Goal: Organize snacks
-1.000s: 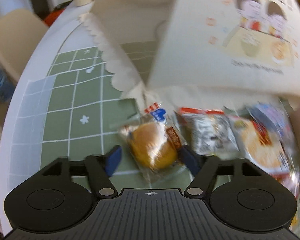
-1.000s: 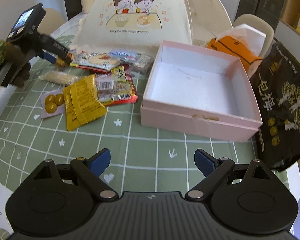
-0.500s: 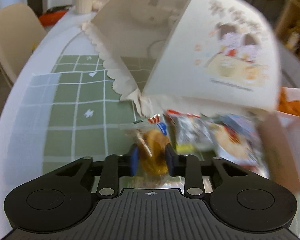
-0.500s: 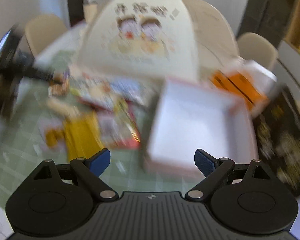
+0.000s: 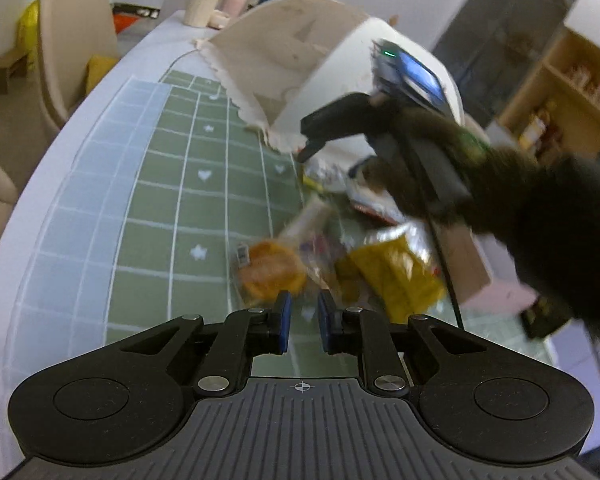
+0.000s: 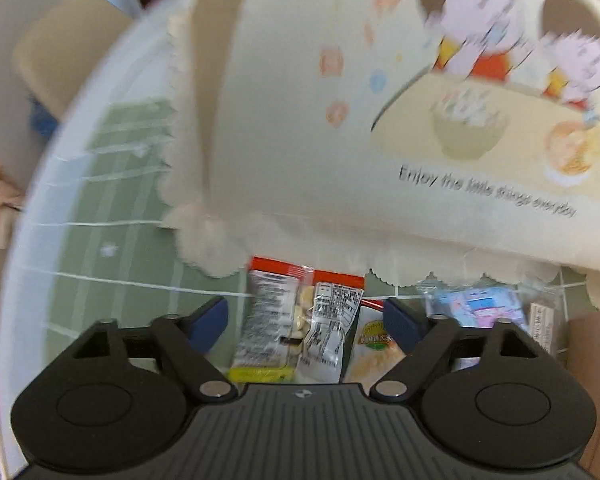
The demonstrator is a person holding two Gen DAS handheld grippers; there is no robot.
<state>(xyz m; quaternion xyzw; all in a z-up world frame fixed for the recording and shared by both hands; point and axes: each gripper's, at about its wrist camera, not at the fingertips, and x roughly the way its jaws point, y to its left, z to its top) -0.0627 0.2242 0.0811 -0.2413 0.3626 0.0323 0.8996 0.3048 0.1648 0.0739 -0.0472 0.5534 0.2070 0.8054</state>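
My left gripper (image 5: 302,316) is nearly shut, with a small gap between the blue pads. The wrapped orange bun (image 5: 269,270) sits just beyond the tips; its clear wrapper seems to reach into the gap, blurred. A yellow packet (image 5: 396,276) lies to its right. My right gripper (image 6: 306,320) is open, straddling a clear snack pack with printed labels (image 6: 300,320) beside a cracker packet (image 6: 374,344). The right hand and its gripper (image 5: 340,128) also show in the left wrist view over the snack pile.
A cream food cover with a cartoon print (image 6: 420,100) stands right behind the snacks. The pink box (image 5: 496,292) is at the right. A blue snack pack (image 6: 476,304) lies under the cover's edge. Cups (image 5: 204,2) stand at the table's far end.
My left gripper closed around the bun, then lifted and pulled back, jaws narrower. My right gripper swept left from in front of the pink box to the snacks under the cover.
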